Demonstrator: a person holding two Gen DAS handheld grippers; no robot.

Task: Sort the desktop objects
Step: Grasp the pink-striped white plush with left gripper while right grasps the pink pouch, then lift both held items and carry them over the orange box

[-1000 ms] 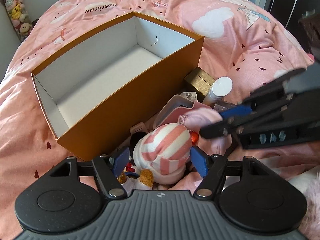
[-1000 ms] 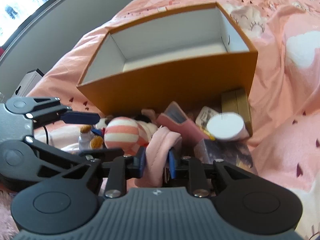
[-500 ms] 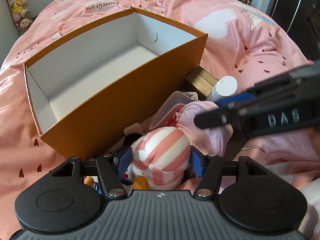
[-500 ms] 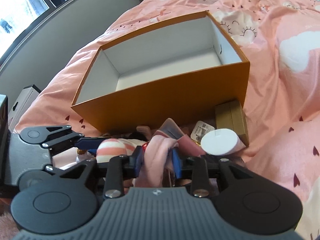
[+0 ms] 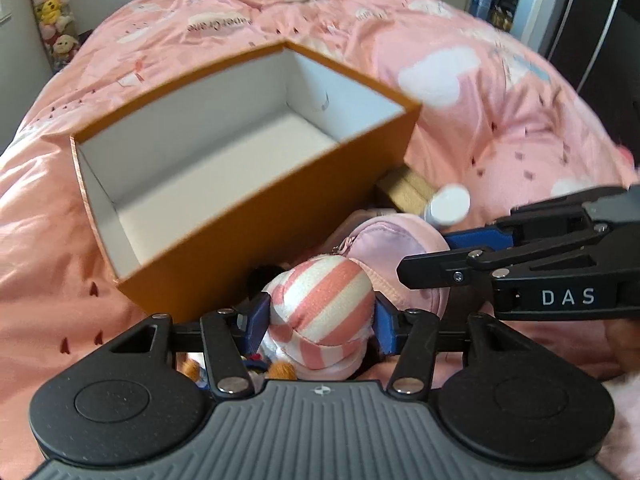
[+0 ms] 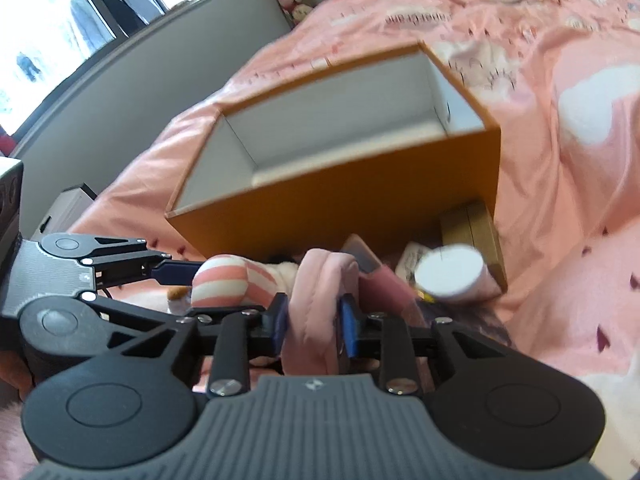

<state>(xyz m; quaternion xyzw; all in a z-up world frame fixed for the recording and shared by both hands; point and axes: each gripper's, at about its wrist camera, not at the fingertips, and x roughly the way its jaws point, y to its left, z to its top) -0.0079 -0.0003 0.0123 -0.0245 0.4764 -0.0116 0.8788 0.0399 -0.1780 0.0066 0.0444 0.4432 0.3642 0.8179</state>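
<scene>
Across the whole background spreads a pink duvet (image 5: 500, 128) printed with clouds, and on it stands an open orange box (image 5: 256, 216) with a white inside that holds nothing. Against the box's near wall lies a heap of small things. Biggest of them is a pink zipped pouch (image 6: 320, 308), standing on edge; the right gripper (image 6: 314, 328) has its blue pads on either side of the pouch, jaws narrow and closing on it. Just left of the pouch sits a plush toy with a pink-and-white striped cap (image 5: 324, 312); the left gripper (image 5: 320, 324) straddles that cap, its jaws fairly wide and closing, both blue pads against the fabric. Right of the pouch, a white-capped bottle (image 6: 452, 276) lies on its side, and beyond it a small tan carton (image 6: 476, 232) rests at the box's corner. Between pouch and bottle a bit of printed packet (image 6: 412, 258) peeks out, too blurred to read
</scene>
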